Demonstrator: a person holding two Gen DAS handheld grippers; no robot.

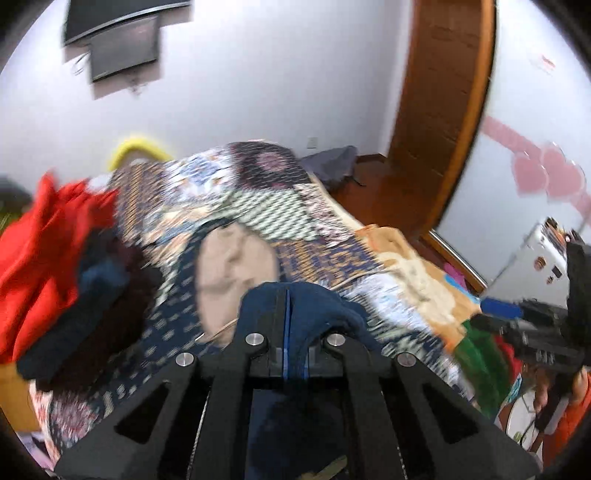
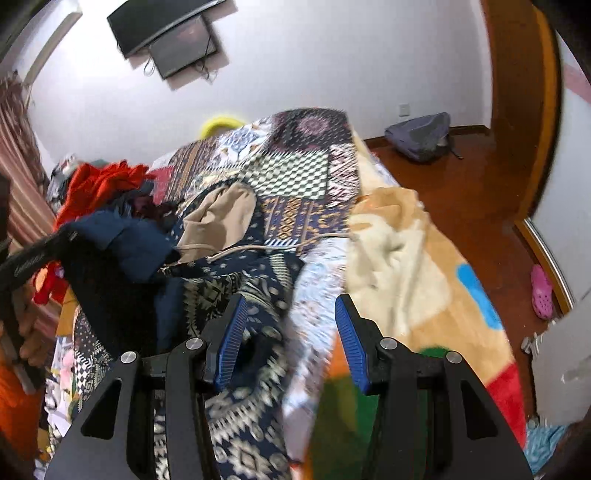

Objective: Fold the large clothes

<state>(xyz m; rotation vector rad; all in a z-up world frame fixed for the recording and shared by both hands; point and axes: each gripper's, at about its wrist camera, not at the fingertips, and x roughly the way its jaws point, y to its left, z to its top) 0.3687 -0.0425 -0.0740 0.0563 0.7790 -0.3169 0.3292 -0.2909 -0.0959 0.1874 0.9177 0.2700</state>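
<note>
A home bedroom. A bed covered with a patchwork quilt fills the middle, with a heap of clothes on its left side and a fleece blanket on its right. A television hangs on the white wall. A backpack and a pink slipper lie on the wooden floor near a wooden door frame.

No text, label, brand, number or sign can be read in either wrist view; the small markings on the white appliance at the right edge are too blurred to make out.
</note>
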